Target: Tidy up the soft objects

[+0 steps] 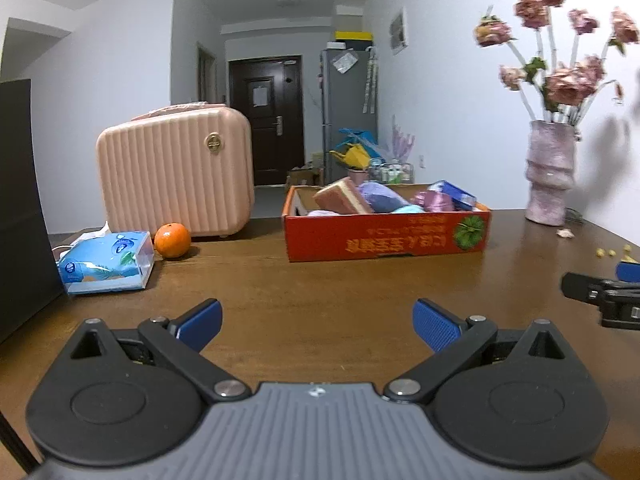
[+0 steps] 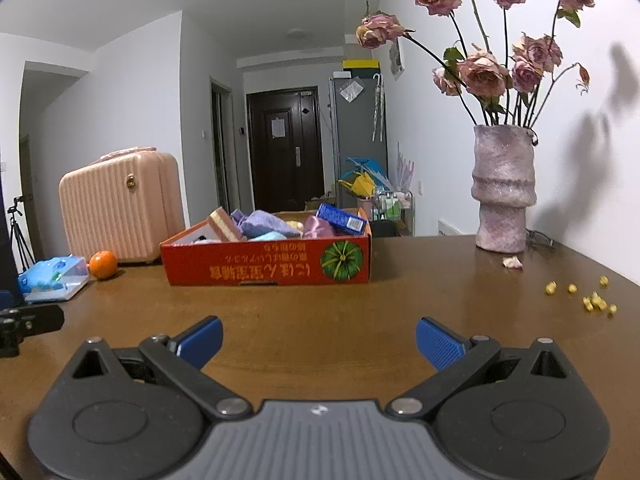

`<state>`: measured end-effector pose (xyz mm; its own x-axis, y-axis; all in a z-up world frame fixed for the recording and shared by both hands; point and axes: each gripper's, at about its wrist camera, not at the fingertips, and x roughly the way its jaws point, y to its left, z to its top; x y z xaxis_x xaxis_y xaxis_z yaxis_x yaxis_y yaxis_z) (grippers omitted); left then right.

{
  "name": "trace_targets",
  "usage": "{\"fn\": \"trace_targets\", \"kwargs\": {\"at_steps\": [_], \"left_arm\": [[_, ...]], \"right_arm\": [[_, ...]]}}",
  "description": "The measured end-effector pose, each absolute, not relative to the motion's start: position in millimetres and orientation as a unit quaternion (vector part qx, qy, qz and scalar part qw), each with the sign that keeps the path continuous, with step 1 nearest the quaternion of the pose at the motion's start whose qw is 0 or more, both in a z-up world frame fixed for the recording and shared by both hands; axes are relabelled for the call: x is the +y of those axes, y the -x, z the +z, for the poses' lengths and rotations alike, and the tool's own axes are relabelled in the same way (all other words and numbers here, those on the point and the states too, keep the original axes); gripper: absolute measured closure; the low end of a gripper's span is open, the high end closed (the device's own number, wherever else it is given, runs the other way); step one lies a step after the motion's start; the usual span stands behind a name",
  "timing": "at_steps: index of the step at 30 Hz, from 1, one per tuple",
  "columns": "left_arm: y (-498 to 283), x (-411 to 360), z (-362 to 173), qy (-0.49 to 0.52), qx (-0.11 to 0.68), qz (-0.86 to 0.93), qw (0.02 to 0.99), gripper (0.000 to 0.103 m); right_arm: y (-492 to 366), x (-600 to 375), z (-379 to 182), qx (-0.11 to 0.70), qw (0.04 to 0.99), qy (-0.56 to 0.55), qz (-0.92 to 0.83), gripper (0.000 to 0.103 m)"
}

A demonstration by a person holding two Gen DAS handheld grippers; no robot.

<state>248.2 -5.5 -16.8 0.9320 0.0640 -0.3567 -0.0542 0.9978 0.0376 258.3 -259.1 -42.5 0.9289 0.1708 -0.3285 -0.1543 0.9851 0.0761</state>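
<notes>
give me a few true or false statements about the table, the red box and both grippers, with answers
1. The left gripper is open and holds nothing. True.
2. The right gripper is shut on a purple cloth. False: it is open and empty, and the purple cloth lies in the box.
3. The red cardboard box holds a sponge and a blue packet. True.
4. The orange sits inside the box. False: it is on the table, between the tissue pack and the pink suitcase.
5. The vase of dried roses lies tipped over. False: it stands upright.
</notes>
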Motion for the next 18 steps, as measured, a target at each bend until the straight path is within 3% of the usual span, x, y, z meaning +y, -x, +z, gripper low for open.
{"fn": "trace_targets", "kwargs": {"at_steps": [18], "left_arm": [[-137, -8, -20, -0.001, 0.195, -0.005, 0.981, 0.0]], "right_arm": [[-148, -278, -30, 0.155, 0.983, -0.037, 0.093, 0.0]]}}
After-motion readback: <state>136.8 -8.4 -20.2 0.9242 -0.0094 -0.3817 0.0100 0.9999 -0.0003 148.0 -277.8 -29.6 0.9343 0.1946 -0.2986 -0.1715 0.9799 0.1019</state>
